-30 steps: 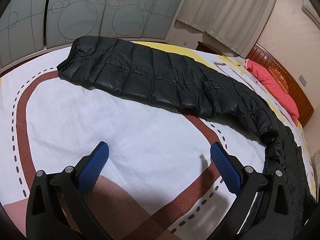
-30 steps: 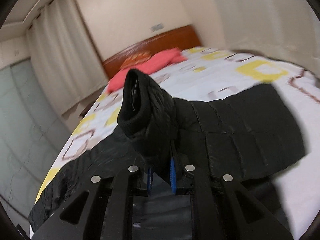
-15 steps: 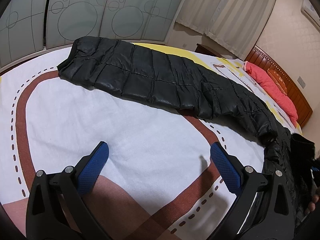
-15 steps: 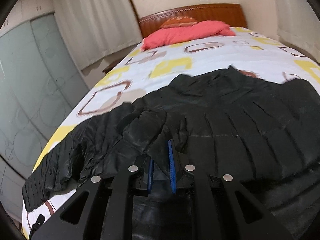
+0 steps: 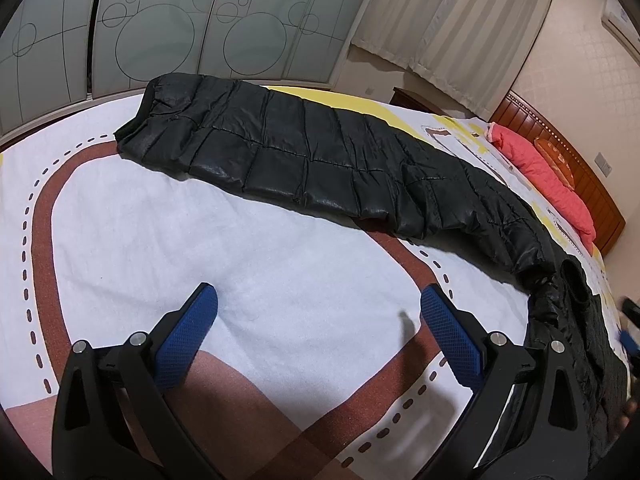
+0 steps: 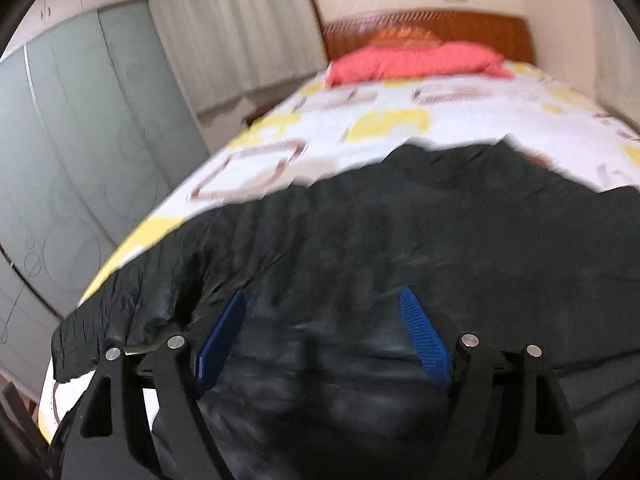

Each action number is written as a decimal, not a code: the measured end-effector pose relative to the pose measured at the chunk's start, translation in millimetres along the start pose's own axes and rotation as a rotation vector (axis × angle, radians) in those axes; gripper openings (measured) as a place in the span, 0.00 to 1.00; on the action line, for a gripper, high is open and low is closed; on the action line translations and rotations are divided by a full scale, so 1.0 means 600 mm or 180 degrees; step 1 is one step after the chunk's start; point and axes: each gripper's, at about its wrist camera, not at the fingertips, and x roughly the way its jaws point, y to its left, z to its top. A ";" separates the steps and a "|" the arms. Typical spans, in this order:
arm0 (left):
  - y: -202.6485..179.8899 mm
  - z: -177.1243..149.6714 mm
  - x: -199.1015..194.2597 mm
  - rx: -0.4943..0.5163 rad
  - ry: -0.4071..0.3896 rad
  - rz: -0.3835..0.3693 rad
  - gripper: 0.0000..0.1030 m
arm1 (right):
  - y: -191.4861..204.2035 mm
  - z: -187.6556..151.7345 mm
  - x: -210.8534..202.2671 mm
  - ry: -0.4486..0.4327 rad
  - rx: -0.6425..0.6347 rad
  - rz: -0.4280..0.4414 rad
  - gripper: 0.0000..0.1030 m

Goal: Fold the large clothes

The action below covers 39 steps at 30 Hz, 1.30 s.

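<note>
Our right gripper has just been opening and has let go the black knit cuff; nothing sits between its blue pads now. We see the black quilted puffer jacket lying across the patterned bedspread. Our left gripper hovers wide, empty. No legible writing anywhere.

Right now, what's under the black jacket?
The jacket lies on a bedspread printed with brown bands, dashes and yellow blocks. A pink pillow sits beyond it. Whatever the jacket covers is hidden.
</note>
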 end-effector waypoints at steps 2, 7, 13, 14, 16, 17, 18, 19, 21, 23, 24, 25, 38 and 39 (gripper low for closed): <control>0.000 0.000 0.000 0.0004 0.0001 0.0005 0.98 | -0.066 0.011 -0.046 -0.0174 0.0103 -0.0219 0.75; -0.002 0.000 0.000 0.0006 0.0001 0.0007 0.98 | -0.314 0.036 -0.122 -0.0204 0.0633 -0.1097 0.48; -0.002 0.001 0.002 0.0018 0.0011 0.0026 0.98 | -0.463 -0.032 -0.059 0.0457 0.0872 -0.1316 0.45; -0.003 0.001 0.002 0.0028 0.0017 0.0040 0.98 | -0.462 -0.039 -0.053 0.0437 0.0746 -0.1324 0.45; -0.005 0.001 0.003 0.0042 0.0019 0.0058 0.98 | -0.450 -0.026 -0.058 0.0465 0.0587 -0.1383 0.45; -0.005 0.001 0.004 0.0043 0.0019 0.0060 0.98 | -0.448 -0.013 -0.066 0.0409 0.0616 -0.1354 0.45; -0.005 0.001 0.004 0.0042 0.0018 0.0058 0.98 | -0.446 0.006 -0.076 0.0279 0.0668 -0.1296 0.45; -0.005 0.001 0.004 0.0044 0.0021 0.0061 0.98 | -0.444 0.018 -0.080 0.0210 0.0667 -0.1311 0.45; -0.006 0.000 0.005 0.0050 0.0020 0.0069 0.98 | -0.451 0.050 -0.066 0.0112 0.0653 -0.1427 0.45; -0.007 0.000 0.006 0.0057 0.0021 0.0077 0.98 | -0.463 0.062 -0.037 0.0164 0.0657 -0.1477 0.45; -0.007 0.000 0.007 0.0055 0.0021 0.0075 0.98 | -0.472 0.062 -0.018 0.0222 0.0667 -0.1518 0.45; -0.008 0.000 0.006 0.0054 0.0020 0.0074 0.98 | -0.486 0.057 0.010 0.0370 0.0694 -0.1540 0.48; -0.009 -0.001 0.006 0.0054 0.0026 0.0076 0.98 | -0.377 -0.022 0.006 0.0458 0.0385 -0.1424 0.51; -0.008 0.000 0.005 0.0048 0.0030 0.0069 0.98 | -0.374 -0.024 0.009 0.0425 0.0341 -0.1483 0.51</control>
